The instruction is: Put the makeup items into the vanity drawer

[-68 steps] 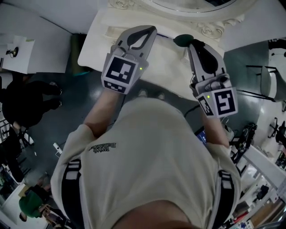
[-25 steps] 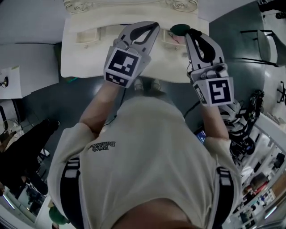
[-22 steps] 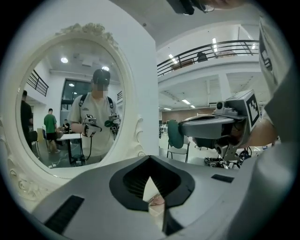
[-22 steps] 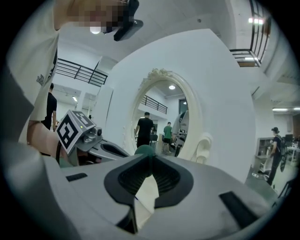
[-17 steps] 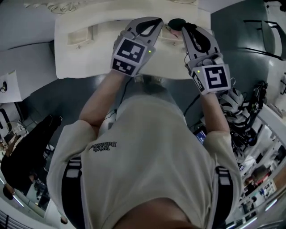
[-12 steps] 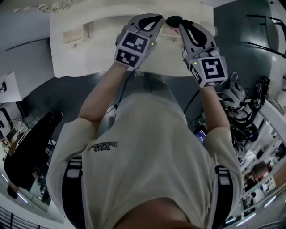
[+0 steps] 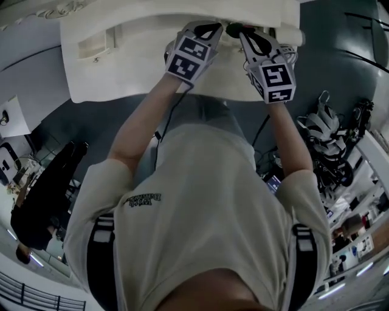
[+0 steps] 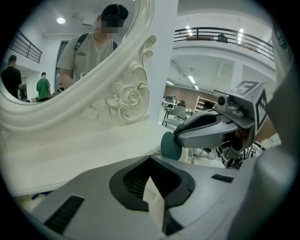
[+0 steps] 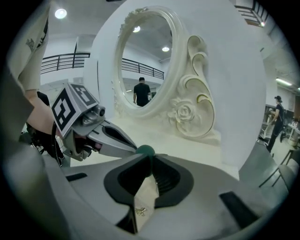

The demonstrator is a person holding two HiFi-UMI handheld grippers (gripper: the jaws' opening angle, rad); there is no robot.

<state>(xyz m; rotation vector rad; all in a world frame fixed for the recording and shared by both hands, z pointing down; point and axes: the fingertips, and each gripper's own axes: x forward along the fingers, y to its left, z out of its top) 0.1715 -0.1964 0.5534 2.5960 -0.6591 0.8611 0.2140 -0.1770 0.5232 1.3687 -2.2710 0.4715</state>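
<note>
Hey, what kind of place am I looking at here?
Probably a large open workspace or lab, not a home: an ornate white vanity stands under a railed mezzanine, with office chairs behind.

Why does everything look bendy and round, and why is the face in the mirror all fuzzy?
Head view: a very wide lens bends the edge of the vanity into a curve. Left gripper view: the same lens darkens the corners, and the fuzzy patch in the mirror was added afterwards to hide a face. Right gripper view: the ceiling light glares white.
</note>
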